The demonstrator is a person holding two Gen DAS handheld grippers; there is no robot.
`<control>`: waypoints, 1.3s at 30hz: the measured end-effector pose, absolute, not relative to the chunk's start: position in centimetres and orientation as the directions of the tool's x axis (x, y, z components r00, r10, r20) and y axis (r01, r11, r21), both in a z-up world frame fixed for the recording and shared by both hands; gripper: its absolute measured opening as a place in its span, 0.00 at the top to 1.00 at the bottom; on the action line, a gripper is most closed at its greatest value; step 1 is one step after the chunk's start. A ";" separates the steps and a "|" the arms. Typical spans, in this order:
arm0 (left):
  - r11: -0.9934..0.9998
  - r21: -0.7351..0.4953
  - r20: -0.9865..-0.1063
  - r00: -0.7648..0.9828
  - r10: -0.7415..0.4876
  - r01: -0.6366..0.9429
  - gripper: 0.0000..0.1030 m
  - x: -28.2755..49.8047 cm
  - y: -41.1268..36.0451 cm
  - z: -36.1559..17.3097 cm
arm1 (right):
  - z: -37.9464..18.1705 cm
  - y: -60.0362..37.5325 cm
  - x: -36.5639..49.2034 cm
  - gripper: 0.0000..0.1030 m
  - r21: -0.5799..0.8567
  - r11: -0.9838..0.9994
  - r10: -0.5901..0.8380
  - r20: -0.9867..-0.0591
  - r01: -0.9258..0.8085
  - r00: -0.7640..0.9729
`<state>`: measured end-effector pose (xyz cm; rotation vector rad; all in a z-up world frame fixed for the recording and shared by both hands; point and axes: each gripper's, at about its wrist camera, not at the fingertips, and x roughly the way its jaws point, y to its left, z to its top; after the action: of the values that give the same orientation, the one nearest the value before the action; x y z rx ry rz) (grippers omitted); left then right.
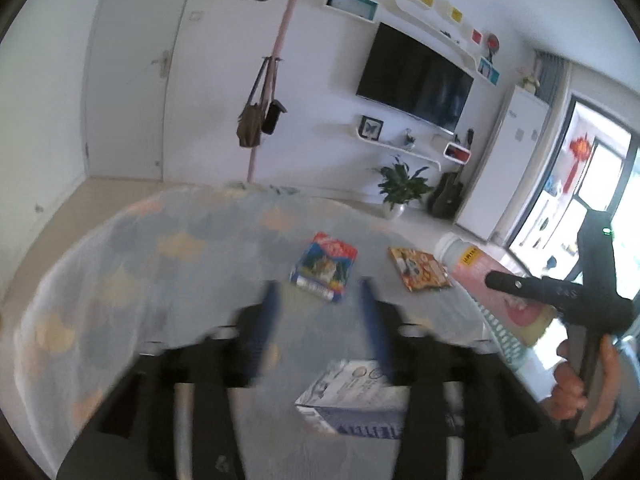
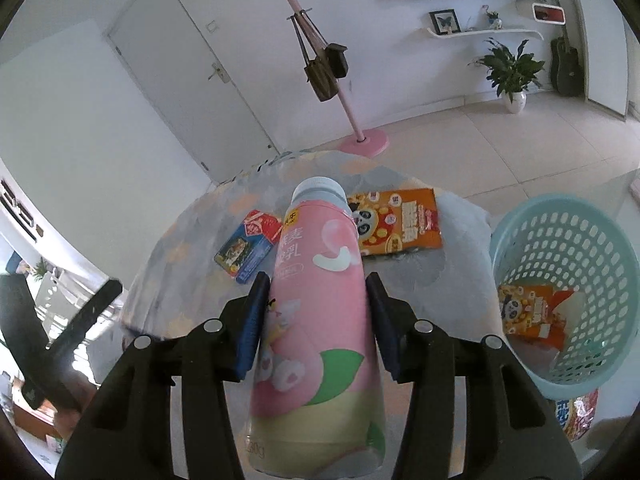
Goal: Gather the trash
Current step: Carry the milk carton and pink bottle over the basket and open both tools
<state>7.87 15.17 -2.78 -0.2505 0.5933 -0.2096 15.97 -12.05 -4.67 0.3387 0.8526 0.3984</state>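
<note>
Worktop [image 2: 192, 240] w/ patterned blue-grey cloth, round edge, floor beyond. Aqua mesh basket [image 2: 568, 240] just off worktop's right side, lower down; orange panda wrapper [image 2: 528, 312] inside on the bottom. Pink yogurt bottle [image 2: 320, 312], white cap, pinched between pads of right tool [image 2: 316, 284], lifted clear of cloth, cap pointing away from camera; also seen from left wrist at right edge, w/ person's hand [image 1: 576, 376] on the handle. Left tool [image 1: 320, 296] part-open, blurred, nothing between its fingers. White-blue carton [image 1: 352, 404] on cloth just under left tool. Orange snack pack [image 2: 400, 224] and blue-red packet [image 2: 250, 246] flat on cloth further back, apart from each other.
</note>
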 end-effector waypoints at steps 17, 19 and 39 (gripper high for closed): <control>0.819 -0.558 -0.661 0.524 -0.537 0.135 0.26 3.1 9.8 -10.0 | -5.5 -12.1 14.0 0.56 0.478 0.852 0.506 -0.643 -0.215 0.575; 0.824 -0.553 -0.682 0.499 -0.535 0.127 0.26 4.6 8.6 -10.6 | -5.4 -12.2 13.6 0.56 0.477 0.851 0.507 -0.640 -0.220 0.577; 0.978 -0.015 -0.850 0.512 -0.123 0.210 0.42 9.8 -1.6 -10.9 | -5.7 -17.7 13.0 0.56 0.508 0.842 0.499 -0.610 -0.178 0.616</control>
<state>9.82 -1.61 -10.90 0.0941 1.0146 -0.2006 12.97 -17.73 -5.73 0.4248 0.8208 0.4035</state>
